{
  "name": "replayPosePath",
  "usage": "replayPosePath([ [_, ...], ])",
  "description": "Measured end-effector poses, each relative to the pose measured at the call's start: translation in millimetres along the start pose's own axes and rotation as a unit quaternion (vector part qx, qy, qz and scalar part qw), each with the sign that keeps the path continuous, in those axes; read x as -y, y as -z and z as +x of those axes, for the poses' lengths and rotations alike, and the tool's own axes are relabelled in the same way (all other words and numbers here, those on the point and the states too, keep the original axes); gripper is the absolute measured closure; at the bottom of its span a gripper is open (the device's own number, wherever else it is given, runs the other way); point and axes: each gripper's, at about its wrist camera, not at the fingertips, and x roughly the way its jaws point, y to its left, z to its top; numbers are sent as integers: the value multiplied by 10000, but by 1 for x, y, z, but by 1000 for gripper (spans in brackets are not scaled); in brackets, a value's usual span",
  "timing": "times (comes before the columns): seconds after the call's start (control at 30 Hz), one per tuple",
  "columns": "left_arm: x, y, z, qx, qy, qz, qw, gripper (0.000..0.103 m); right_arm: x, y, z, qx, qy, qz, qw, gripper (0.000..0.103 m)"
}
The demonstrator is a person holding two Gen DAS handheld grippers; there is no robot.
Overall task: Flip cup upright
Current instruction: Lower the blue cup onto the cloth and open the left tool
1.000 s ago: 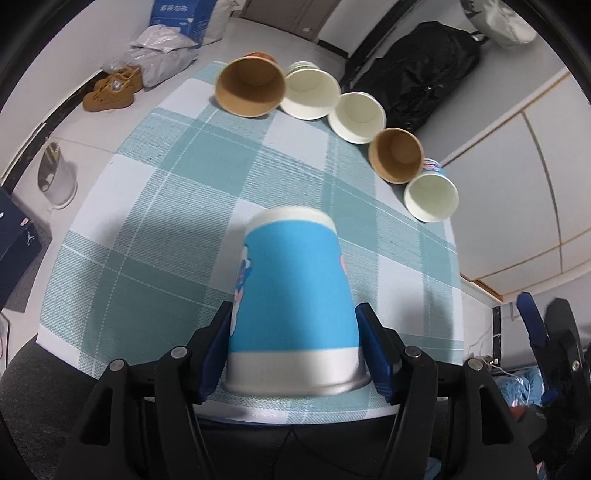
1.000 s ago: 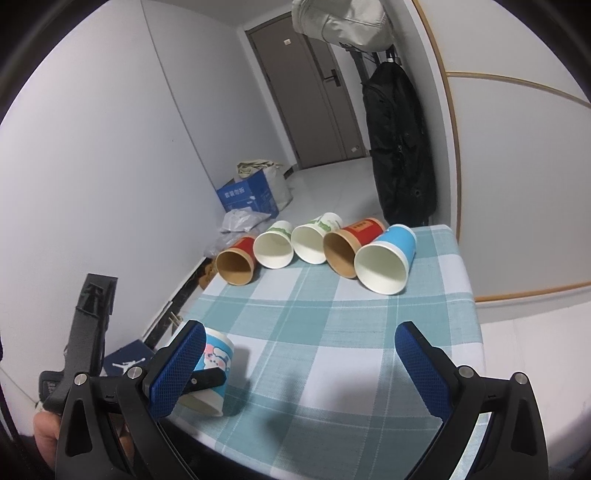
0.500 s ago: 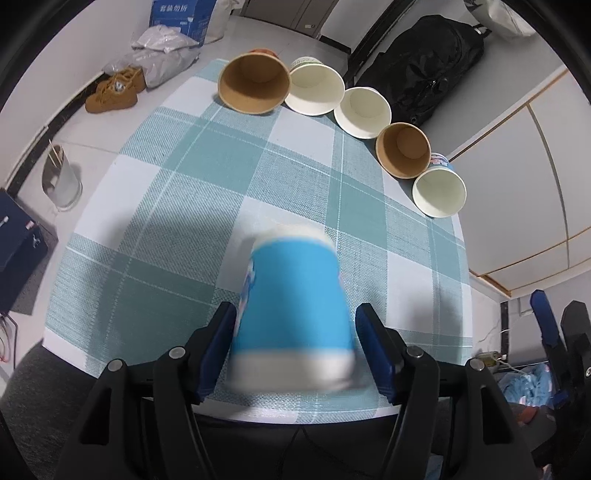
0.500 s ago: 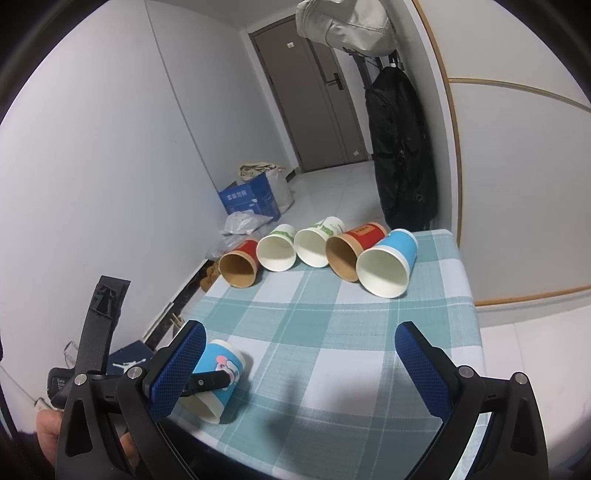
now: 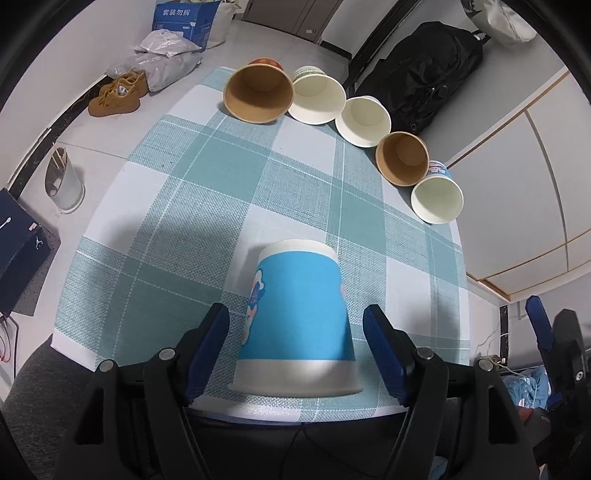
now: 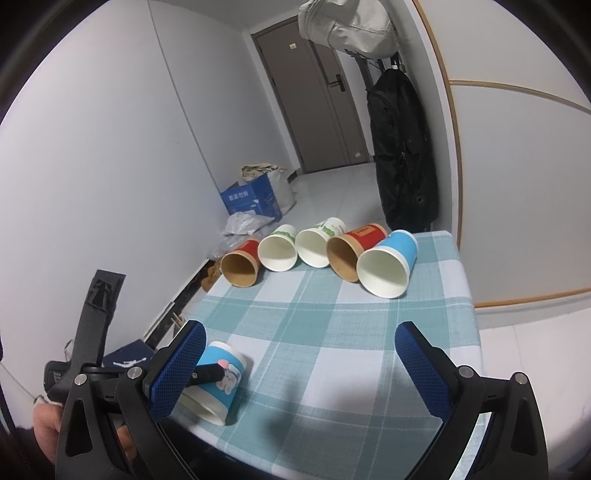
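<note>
A blue paper cup (image 5: 295, 317) with a cartoon print rests on the checked tablecloth (image 5: 229, 192) near the table's front edge. Its wide white rim is toward the camera; in the right wrist view (image 6: 214, 380) it leans with its mouth low. My left gripper (image 5: 297, 347) is open, its blue fingers (image 5: 208, 343) on either side of the cup with gaps on both sides. My right gripper (image 6: 299, 365) is open and empty, above the table's near right part.
Several cups lie on their sides in a row at the far edge, from a brown one (image 5: 258, 92) to a blue one (image 5: 437, 197). A black backpack (image 6: 402, 155) hangs by the wall. Shoes (image 5: 118, 92), bags and a blue box (image 5: 188, 18) are on the floor.
My left gripper has opened and let go of the blue cup, which now rests on the cloth. The left camera has drawn back a little. The right gripper has barely moved.
</note>
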Motion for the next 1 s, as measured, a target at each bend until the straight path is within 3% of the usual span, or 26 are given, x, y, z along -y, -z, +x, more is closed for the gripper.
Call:
replayPosePath([
  [0.5, 11, -10, -48, 806, 269, 316, 9959, 32, -8, 7, 2, -57, -89, -186, 9998, 0],
  [0.67, 17, -10, -71, 1329, -26, 658, 9889, 32, -11, 10, 4, -149, -196, -219, 9995, 0],
  [0.87, 12, 0, -87, 1904, -522, 923, 9760, 32, -20, 10, 0, 2, -647, -324, 9974, 0],
  [1.0, 7, 6, -86, 2055, -582, 971, 9721, 32, -36, 15, 3, -8, -896, -611, 9941, 0],
])
